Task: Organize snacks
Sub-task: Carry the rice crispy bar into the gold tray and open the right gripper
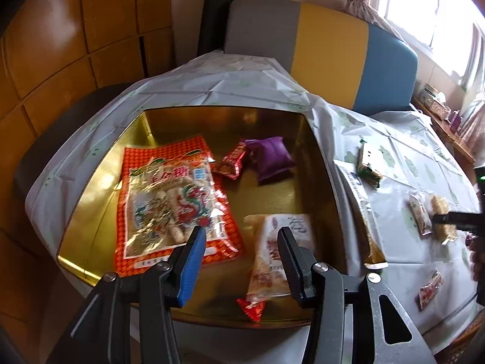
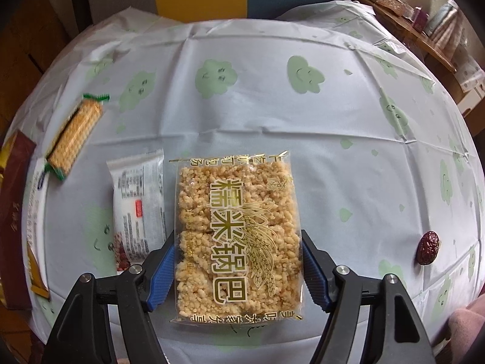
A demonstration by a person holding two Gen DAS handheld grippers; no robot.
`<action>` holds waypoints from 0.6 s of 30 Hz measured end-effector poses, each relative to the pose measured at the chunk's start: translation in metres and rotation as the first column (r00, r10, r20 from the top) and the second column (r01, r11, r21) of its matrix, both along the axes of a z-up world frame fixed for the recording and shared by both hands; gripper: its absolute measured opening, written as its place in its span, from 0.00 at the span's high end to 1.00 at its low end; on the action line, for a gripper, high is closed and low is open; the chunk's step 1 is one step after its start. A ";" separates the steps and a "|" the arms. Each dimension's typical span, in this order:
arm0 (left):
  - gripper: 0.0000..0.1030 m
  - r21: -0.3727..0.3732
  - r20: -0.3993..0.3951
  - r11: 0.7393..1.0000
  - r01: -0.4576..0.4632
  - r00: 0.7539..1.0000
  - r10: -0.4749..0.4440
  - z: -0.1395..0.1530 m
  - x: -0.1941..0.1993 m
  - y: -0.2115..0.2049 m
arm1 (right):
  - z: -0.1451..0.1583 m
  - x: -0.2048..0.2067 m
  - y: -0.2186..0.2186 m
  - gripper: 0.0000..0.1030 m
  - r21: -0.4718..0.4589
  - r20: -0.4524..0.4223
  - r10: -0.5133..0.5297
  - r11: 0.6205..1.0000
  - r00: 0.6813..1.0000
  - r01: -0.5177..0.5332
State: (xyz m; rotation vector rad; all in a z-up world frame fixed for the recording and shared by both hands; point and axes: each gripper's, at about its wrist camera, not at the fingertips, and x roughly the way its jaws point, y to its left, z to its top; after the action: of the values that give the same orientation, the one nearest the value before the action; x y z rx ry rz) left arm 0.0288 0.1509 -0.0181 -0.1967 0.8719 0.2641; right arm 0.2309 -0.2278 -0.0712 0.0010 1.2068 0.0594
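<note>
Nearest the right wrist camera, the right tool [image 2: 238,268] straddles a rice-cracker pack [image 2: 238,236], a flat rectangular block of puffed grains in clear crinkly film with gold print; its blue ribbed pads stand at the pack's long edges, wide apart, and whether they press yet cannot be told. The step in hand reads as picking this pack off the tabletop [image 2: 348,157]; the next move calls for a firm but gentle closing, since the block looks brittle, then a carry to the tin. Just beside it on the left lies a white sachet [image 2: 138,203], farther left a biscuit roll [image 2: 74,139] with green crimped ends, and well off to the right a wrinkled red date [image 2: 428,247]. Seen from the left wrist, the left tool [image 1: 241,250] hovers half open and empty above a square gold tin [image 1: 91,212], glossy inside, over a blurred pale snack packet [image 1: 269,261]. Deeper in lie an orange candy bag [image 1: 169,200], a small red wrapper [image 1: 232,163] and a puffy purple pouch [image 1: 272,157].
</note>
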 end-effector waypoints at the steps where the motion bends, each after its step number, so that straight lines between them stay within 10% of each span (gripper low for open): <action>1: 0.52 -0.001 -0.001 1.000 -0.005 1.000 0.005 0.000 -0.001 0.002 | 0.004 -0.001 -0.004 0.28 0.016 0.016 -0.014 1.000 1.000 0.014; 18: 0.52 -0.039 -0.001 0.994 -0.104 0.995 0.104 -0.005 -0.017 0.036 | 0.054 -0.040 0.037 0.28 0.155 0.106 0.097 0.981 0.990 -0.112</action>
State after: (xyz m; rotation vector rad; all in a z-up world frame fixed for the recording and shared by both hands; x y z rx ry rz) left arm 0.0118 0.1874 -0.0228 -0.2791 0.8670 0.3441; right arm 0.1905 -0.1911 -0.0169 0.0751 1.1006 0.2466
